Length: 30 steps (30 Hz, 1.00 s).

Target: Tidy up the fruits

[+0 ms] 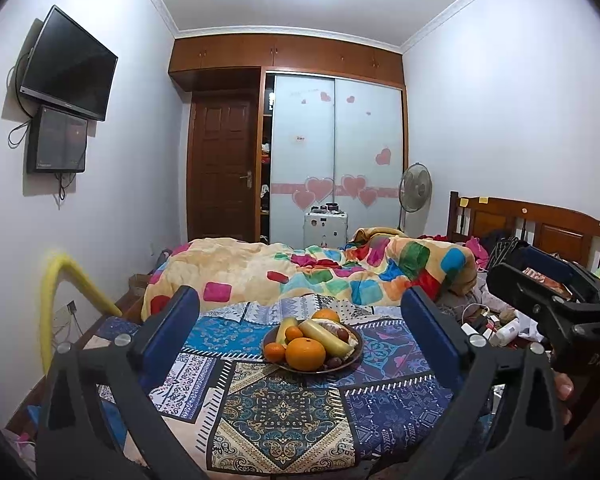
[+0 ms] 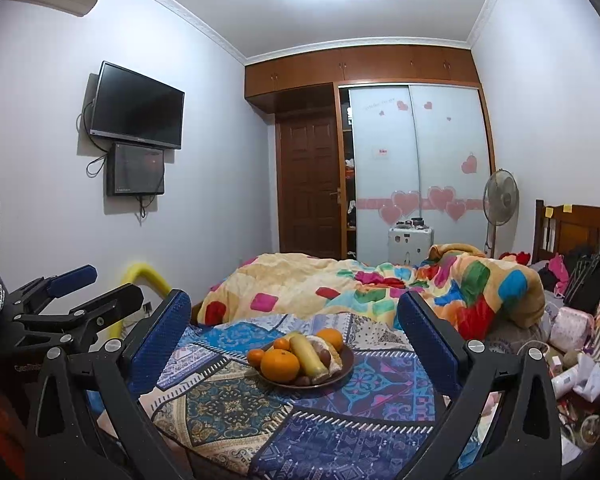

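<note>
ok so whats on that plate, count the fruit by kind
On the plate, as far as both wrist views show:
oranges, large: 2
small tangerines: 2
bananas: 2
small dark reddish-brown fruits: 3
pale item, kind unclear: 1
Total: 10; anything hidden under the pile is not counted.

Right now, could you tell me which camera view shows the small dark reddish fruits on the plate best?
The left wrist view: one dark fruit sits exposed beside the banana and another at the plate front edge. The right wrist view shows them too, but the big orange and banana crowd them and one lies partly tucked under.
</note>
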Each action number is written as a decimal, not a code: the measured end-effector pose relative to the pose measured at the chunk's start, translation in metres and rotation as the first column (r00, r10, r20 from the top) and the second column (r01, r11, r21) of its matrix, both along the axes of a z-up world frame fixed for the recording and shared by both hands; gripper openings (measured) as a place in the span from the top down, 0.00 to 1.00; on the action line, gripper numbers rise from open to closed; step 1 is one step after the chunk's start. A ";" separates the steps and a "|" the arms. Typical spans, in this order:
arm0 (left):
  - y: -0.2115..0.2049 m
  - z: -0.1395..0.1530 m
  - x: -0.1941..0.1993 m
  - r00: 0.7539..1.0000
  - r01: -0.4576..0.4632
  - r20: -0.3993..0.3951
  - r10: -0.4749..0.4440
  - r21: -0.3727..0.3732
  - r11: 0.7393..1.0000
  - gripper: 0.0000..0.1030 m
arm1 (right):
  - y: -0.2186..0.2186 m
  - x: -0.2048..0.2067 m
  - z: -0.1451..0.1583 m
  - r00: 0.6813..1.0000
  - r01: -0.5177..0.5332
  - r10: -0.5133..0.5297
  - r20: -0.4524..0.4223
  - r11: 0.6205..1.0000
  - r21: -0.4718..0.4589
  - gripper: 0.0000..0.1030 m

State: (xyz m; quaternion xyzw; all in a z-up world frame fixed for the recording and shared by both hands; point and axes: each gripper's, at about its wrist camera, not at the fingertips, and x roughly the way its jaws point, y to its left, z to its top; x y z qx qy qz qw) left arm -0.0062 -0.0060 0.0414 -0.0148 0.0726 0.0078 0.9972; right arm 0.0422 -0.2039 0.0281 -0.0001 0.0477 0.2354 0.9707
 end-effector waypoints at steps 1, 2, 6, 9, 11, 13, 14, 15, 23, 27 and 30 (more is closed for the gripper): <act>0.000 0.000 0.000 1.000 0.002 -0.001 -0.002 -0.001 1.000 0.01 | 0.000 0.000 0.000 1.000 0.001 -0.001 0.000 1.000 -0.001 0.00; 0.000 0.000 0.000 1.000 0.003 -0.001 -0.003 0.000 1.000 0.01 | 0.000 0.000 -0.001 1.000 0.000 0.000 0.000 1.000 -0.001 0.00; -0.001 -0.001 0.000 1.000 0.003 -0.002 -0.003 0.000 1.000 0.00 | 0.000 0.000 -0.002 1.000 -0.002 0.002 -0.002 1.000 0.000 0.00; -0.001 -0.002 0.002 1.000 0.004 -0.005 -0.004 0.002 1.000 0.00 | 0.000 0.000 -0.002 1.000 -0.002 0.002 -0.002 1.000 -0.001 0.00; -0.003 -0.003 0.003 1.000 0.006 -0.006 -0.005 0.004 1.000 0.00 | -0.001 0.000 -0.003 1.000 -0.001 0.001 -0.004 1.000 -0.002 0.00; -0.003 -0.003 0.005 1.000 0.007 -0.008 -0.007 0.007 1.000 0.00 | -0.002 0.000 -0.003 1.000 0.000 0.000 -0.004 1.000 -0.001 0.00; -0.004 -0.004 0.005 1.000 0.009 -0.009 -0.009 0.007 1.000 0.00 | -0.002 0.000 -0.003 1.000 0.000 0.000 -0.005 1.000 0.000 0.00; -0.004 -0.004 0.005 1.000 0.010 -0.010 -0.010 0.008 1.000 0.00 | -0.002 0.001 -0.004 1.000 0.001 -0.001 -0.006 1.000 0.001 0.00; -0.005 -0.005 0.009 1.000 0.014 -0.019 -0.014 0.008 1.000 0.00 | -0.003 0.001 -0.004 1.000 0.006 -0.006 -0.004 1.000 0.004 0.00; -0.007 -0.006 0.011 1.000 0.016 -0.024 -0.016 0.012 1.000 0.00 | -0.004 0.001 -0.004 1.000 0.007 -0.007 -0.003 1.000 0.007 0.00; -0.008 -0.007 0.011 1.000 0.016 -0.024 -0.016 0.012 1.000 0.00 | -0.004 0.001 -0.004 1.000 0.011 -0.011 -0.001 1.000 0.007 0.00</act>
